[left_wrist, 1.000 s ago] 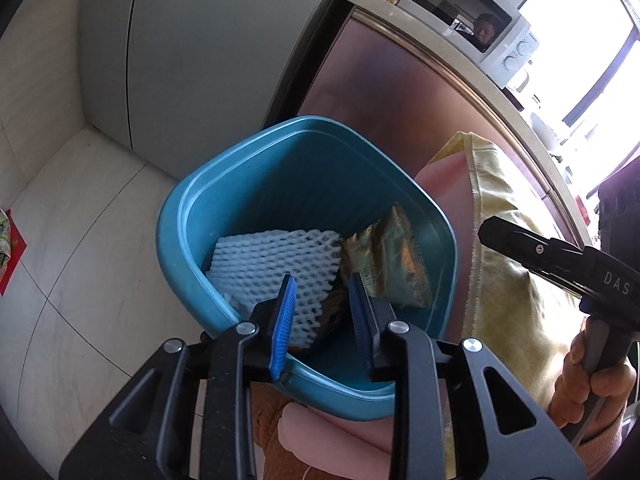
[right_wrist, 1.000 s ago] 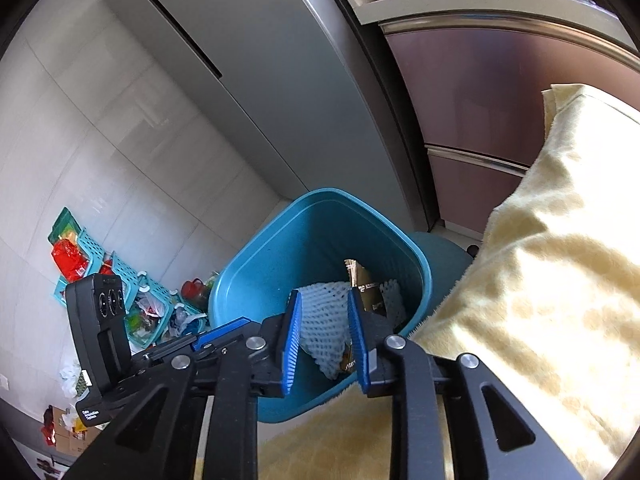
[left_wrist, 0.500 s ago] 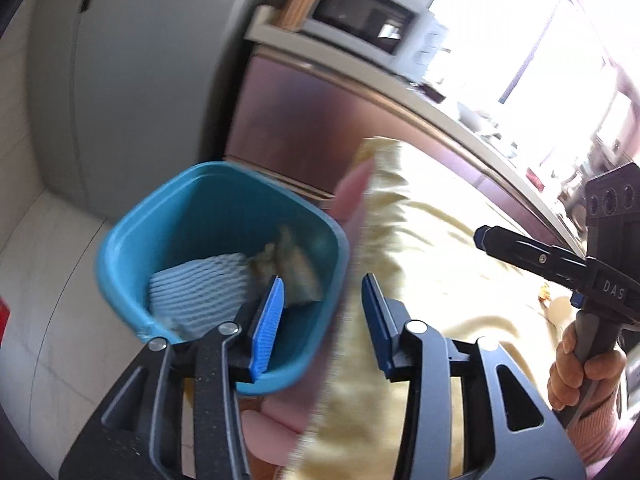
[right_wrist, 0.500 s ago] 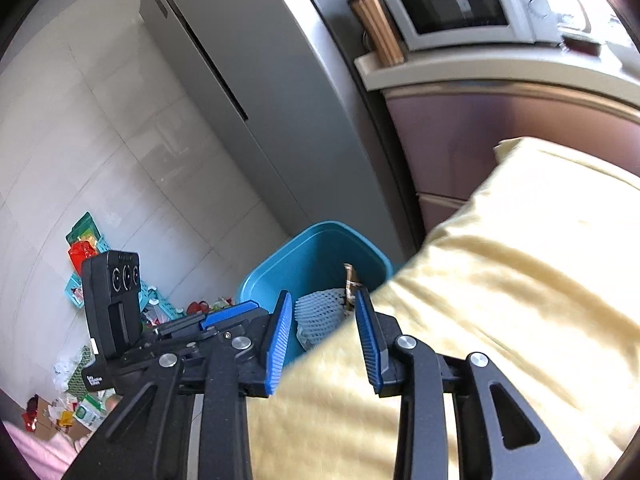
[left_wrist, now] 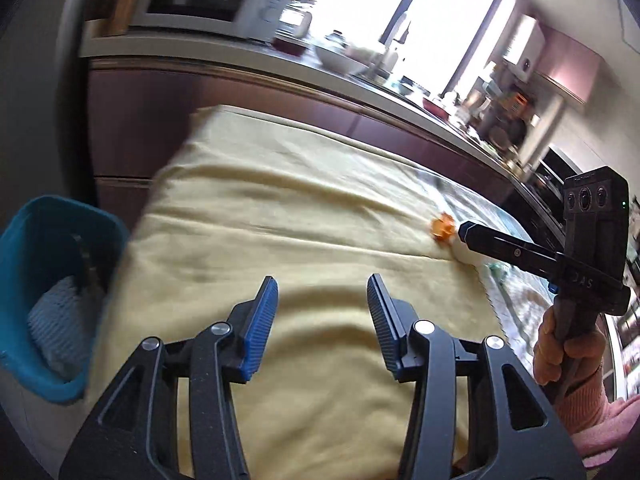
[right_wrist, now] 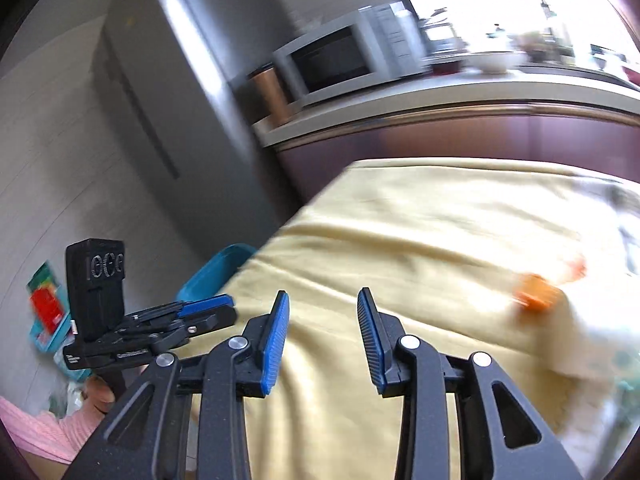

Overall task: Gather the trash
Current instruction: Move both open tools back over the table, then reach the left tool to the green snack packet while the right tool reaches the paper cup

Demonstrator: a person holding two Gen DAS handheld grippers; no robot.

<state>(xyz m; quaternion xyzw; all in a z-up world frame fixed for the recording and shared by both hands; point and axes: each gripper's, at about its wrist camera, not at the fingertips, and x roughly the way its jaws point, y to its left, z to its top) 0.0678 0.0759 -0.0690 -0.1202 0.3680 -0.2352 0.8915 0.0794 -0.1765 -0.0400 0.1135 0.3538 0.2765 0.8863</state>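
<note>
Orange and small, the next bit of trash (left_wrist: 443,229) lay on the yellow cloth (left_wrist: 280,216), on the side away from the blue bin (left_wrist: 24,240), with something white touching it that was too blurry to name. The bin sat low beside the table and already had a white foam net (left_wrist: 60,320) inside. The left gripper (left_wrist: 322,312) had just been opening and was spread with nothing in it. The right gripper (right_wrist: 320,328) was apart and empty too, and closer to the trash. A good try would probably slow down, come from above, and pinch only the orange bit, not the cloth.
</note>
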